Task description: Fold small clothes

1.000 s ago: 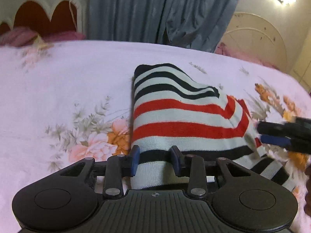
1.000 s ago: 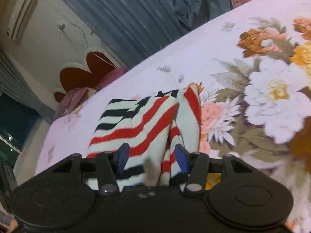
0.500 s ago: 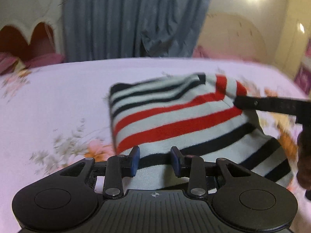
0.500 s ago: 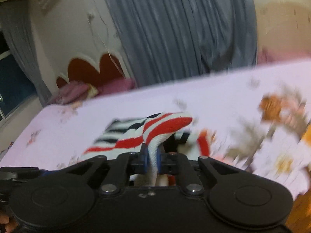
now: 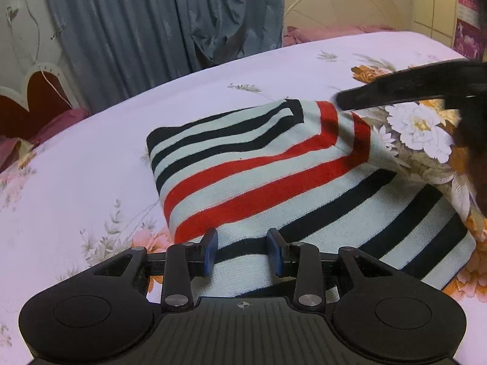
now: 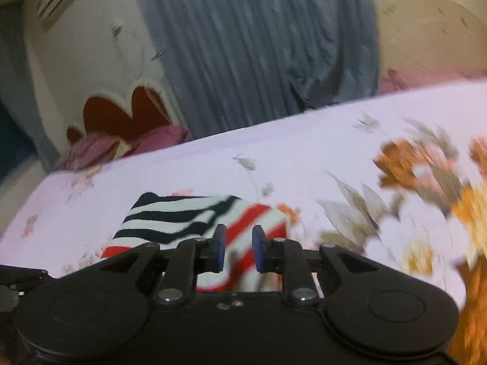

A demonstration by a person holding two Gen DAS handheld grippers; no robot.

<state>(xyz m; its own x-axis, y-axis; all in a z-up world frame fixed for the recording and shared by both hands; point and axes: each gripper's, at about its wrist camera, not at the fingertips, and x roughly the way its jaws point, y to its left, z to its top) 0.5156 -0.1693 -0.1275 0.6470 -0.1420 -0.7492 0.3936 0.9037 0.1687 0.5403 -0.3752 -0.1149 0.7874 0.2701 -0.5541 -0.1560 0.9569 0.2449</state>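
Observation:
A small striped garment [image 5: 268,179], white with black and red bands, lies folded on the floral bedsheet [image 5: 76,164]. My left gripper [image 5: 242,248] is open, its jaws over the garment's near edge with cloth lying between them. My right gripper [image 6: 237,248] is open a little above the garment's red-striped corner [image 6: 243,222], holding nothing. It also shows in the left wrist view [image 5: 411,86] as a black shape over the garment's far right corner.
A grey curtain [image 5: 158,21] hangs behind the bed. A red scalloped headboard [image 6: 121,112] with pink pillows [image 6: 100,149] stands at the left. A cream headboard [image 5: 344,3] is at the far right.
My right gripper pinched a fold of the garment half a second ago, laid it over and has now opened and let go. The top layer now lies flat. My left gripper stayed open.

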